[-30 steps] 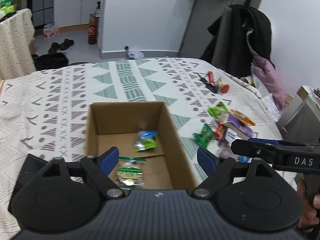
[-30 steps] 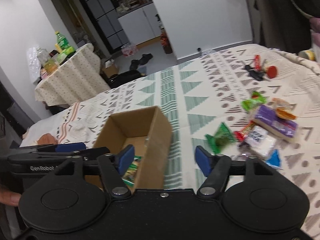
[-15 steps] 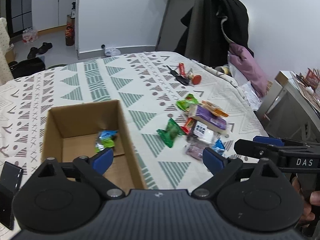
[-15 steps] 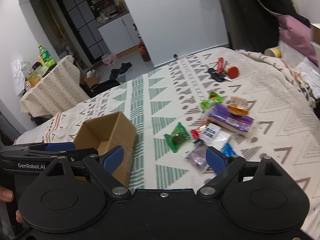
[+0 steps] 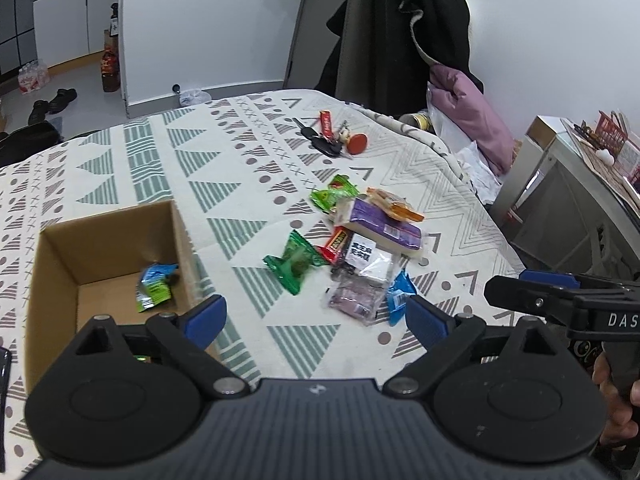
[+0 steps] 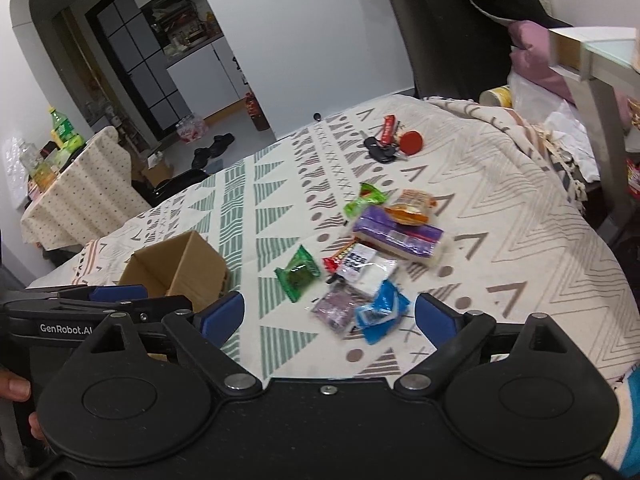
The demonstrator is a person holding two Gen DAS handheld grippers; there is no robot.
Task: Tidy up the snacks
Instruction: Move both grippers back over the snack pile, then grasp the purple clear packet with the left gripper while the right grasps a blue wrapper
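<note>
On patterned tabletop cloth [image 5: 248,176], far left: open cardboard box [image 5: 100,240], upright, flaps out of sight. Inside, against right wall: one blue-green snack packet [image 5: 154,286]; more green wrapper just visible under left claw body, too hidden to identify.

Left claw [image 5: 316,316]: spread wide, blue pads empty, hovering above cloth between box and snack pile. Left pad over box's near right corner.

Right of box, loose snack pile, apart from box:
- dark green packet [image 5: 294,262], nearest the box
- red stick wrapper [image 5: 336,244], touching white-black sachet [image 5: 366,256]
- purplish clear packet [image 5: 354,300] and blue packet [image 5: 398,296] at near edge, side by side
- purple box-like pack [image 5: 380,228] behind, orange packet [image 5: 394,206] lying on its far end
- light green packet [image 5: 334,196] at far left of pile

Further back, well apart from snacks: keys with red tag and red round fob [image 5: 334,138].

Right claw [image 6: 330,316]: also spread wide, nothing held, hovering just short of blue packet [image 6: 380,312] and purplish packet [image 6: 338,312]. Seen from left wrist view at far right edge, side-on.

Right wrist view: box [image 6: 180,268] at left, partly behind left claw; dark green packet [image 6: 298,272] between box and rest of pile.
</note>
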